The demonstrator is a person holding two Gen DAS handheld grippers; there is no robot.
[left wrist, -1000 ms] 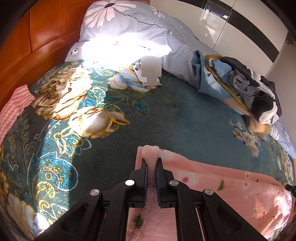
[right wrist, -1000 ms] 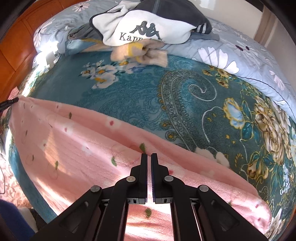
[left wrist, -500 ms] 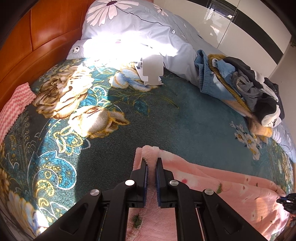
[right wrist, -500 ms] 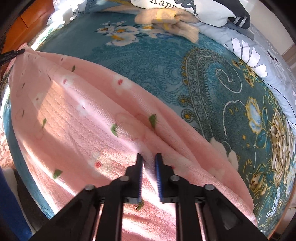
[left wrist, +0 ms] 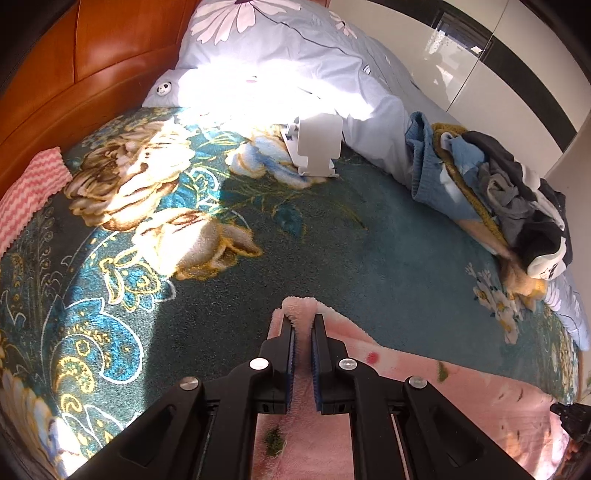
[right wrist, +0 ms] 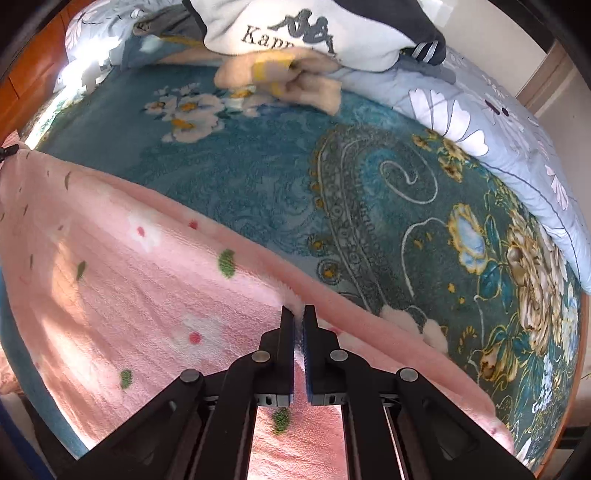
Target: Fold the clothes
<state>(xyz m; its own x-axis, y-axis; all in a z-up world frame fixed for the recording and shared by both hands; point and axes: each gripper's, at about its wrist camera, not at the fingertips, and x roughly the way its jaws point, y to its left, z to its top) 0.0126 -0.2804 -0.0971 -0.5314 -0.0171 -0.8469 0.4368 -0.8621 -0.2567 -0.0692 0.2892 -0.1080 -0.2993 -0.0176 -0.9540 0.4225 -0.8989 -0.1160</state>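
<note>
A fluffy pink garment (left wrist: 424,391) with small flower and leaf prints is stretched over the near side of a bed with a teal floral blanket (left wrist: 314,229). My left gripper (left wrist: 303,325) is shut on one folded corner of the pink garment, whose edge sticks up between the pads. In the right wrist view the same pink garment (right wrist: 140,280) spreads leftward, and my right gripper (right wrist: 298,314) is shut on its far edge. The tip of my right gripper (left wrist: 570,421) shows at the lower right of the left wrist view.
A pile of unfolded clothes (left wrist: 498,192) lies at the far side, topped by a white and black top (right wrist: 314,29). A pale blue flowered duvet (left wrist: 288,55), a white stand (left wrist: 317,147), a pink zigzag cloth (left wrist: 26,192) and a wooden headboard (left wrist: 74,55) border the blanket.
The right gripper swung over the pink garment, its jaws parted a little half a second ago, and now it is shut on the edge again. The left gripper has barely moved.
</note>
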